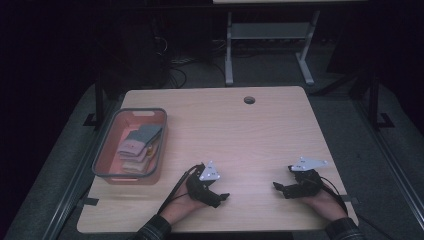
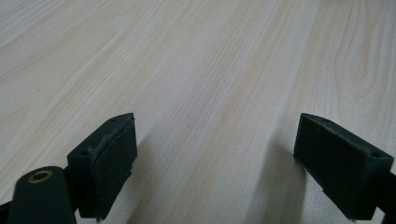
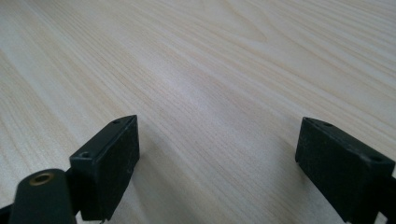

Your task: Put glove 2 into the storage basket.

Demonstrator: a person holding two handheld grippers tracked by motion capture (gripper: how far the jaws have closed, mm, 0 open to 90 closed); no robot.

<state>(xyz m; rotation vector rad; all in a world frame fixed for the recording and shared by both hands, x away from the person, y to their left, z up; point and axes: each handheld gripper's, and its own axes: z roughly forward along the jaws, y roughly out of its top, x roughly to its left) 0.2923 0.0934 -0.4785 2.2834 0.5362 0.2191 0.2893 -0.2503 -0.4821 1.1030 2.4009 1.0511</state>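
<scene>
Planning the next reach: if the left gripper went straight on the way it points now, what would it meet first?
Probably only bare table: the left gripper, jaws open, points right toward the right gripper, which lies farther along, though depth is unclear.

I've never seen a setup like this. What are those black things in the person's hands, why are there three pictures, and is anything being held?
No machine arm here: a person sits at a wooden table and holds a hand-operated claw in each hand. The top picture comes from a camera fixed above, looking down on the table. There you see the left claw and the right claw, both near the table's front edge, with a hand behind each.

The other two pictures come from small cameras riding on the claws themselves. Each looks along its own two black jaws: the left claw and the right claw. In both, the jaws stand wide apart with bare wood between them, so nothing is held.

On the table's left side sits a bin with folded pieces of cloth inside, possibly socks.
</scene>
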